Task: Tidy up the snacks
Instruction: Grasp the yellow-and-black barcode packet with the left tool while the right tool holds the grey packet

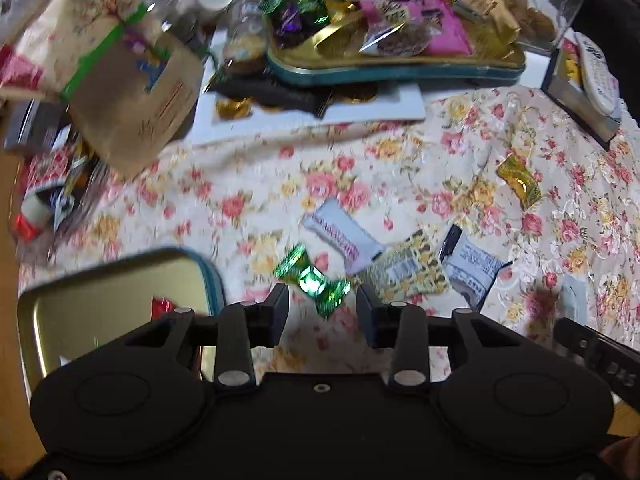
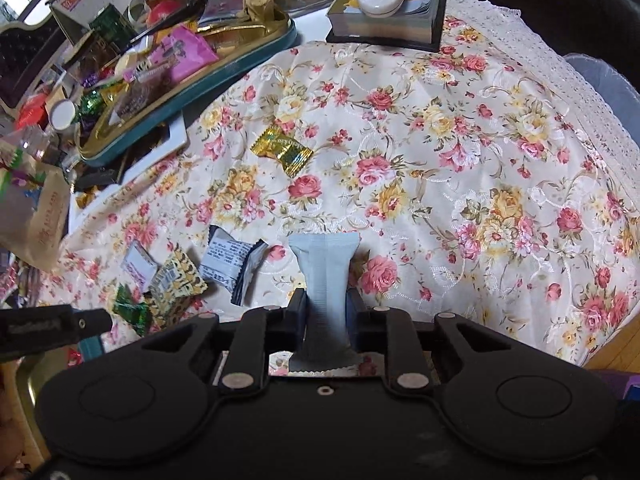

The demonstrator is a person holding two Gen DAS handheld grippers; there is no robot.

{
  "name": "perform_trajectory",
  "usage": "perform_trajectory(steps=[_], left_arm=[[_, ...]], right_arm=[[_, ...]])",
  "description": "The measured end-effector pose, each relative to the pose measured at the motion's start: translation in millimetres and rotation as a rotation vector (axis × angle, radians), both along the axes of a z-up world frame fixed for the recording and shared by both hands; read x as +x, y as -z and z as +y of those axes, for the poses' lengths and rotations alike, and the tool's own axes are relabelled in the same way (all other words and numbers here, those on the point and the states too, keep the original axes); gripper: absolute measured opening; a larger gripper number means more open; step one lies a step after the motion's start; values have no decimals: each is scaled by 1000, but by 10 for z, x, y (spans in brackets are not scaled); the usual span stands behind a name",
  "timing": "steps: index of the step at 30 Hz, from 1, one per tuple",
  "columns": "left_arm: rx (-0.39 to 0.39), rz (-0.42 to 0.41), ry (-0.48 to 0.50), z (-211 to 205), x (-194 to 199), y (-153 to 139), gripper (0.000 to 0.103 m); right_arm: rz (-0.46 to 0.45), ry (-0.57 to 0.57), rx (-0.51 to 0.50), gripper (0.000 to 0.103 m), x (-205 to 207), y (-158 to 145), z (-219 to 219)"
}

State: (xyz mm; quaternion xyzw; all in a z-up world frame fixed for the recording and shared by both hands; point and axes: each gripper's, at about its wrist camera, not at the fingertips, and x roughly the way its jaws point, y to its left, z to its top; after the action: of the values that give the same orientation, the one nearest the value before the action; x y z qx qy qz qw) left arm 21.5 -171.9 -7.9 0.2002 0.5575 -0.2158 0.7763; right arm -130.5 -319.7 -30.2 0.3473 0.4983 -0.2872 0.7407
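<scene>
Left wrist view: the left tool point(image 1: 322, 312) hangs with its jaws well apart and empty, a green foil-wrapped candy point(image 1: 314, 280) lying on the flower-printed cloth of the counter point(image 1: 248, 184) just beyond the gap between them. To the near left sits a shallow gold-lined tin with a teal rim point(image 1: 120, 292), a red wrapper already inside. Farther right lie a white packet with pink lettering point(image 1: 344, 236), a yellow-and-black patterned packet point(image 1: 412, 272), a dark packet with a white label point(image 1: 472, 268) and a gold foil sachet point(image 1: 518, 180). The step looks like picking up the green candy: lower, close on it, then carry it left to the tin.

Right wrist view: the right tool point(image 2: 325, 308) is clamped narrowly on a pale grey-blue ridged snack bar wrapper point(image 2: 326, 272), pinched at its middle, its far end fanning out over the cloth. Its next move is probably to the tin, whose gold floor point(image 2: 32, 384) shows at the near left.
</scene>
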Motion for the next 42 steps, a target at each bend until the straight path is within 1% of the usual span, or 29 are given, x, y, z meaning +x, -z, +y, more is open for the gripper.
perform_trajectory(steps=[3,5,9,13,18,22,24,25,28,32,34,35,37,39,42], left_arm=[[-31,-20,79,-48,-18,50,48],[-23,-34,121,-118,-63,109,48],[9,-83,240,-250,-208,237,48],[9,-61,368,-291,-291,351,48],[27,-73,445,-353,-291,496,49],[62,-92,492,-432,-235,612,50],[63,-89,503,-467,-211,641,51],[50,-89,506,-483,-199,636,51],[2,-53,469,-513,-107,635,50],[-77,30,358,-527,64,648,50],[-106,55,301,-531,109,643,45],[-123,71,267,-527,125,639,44],[-163,124,190,-517,175,617,40],[-205,174,128,-504,204,547,40],[-247,185,63,-498,177,319,40]], right_arm=[[-25,7,29,22,-45,-74,-26],[-44,10,42,22,-69,-129,-38],[-81,14,56,22,-118,-233,-68],[-99,35,69,22,-182,-287,-107],[-105,47,79,22,-226,-307,-125],[-106,48,82,22,-222,-314,-120],[-102,47,80,22,-208,-302,-118],[-98,47,80,22,-199,-292,-116],[-90,47,86,22,-177,-265,-117],[-94,48,89,22,-172,-270,-121],[-100,48,89,22,-177,-282,-127],[-103,48,90,22,-181,-290,-130],[-108,51,93,22,-189,-302,-140],[-116,59,94,22,-202,-325,-165],[-135,84,89,22,-241,-382,-226]])
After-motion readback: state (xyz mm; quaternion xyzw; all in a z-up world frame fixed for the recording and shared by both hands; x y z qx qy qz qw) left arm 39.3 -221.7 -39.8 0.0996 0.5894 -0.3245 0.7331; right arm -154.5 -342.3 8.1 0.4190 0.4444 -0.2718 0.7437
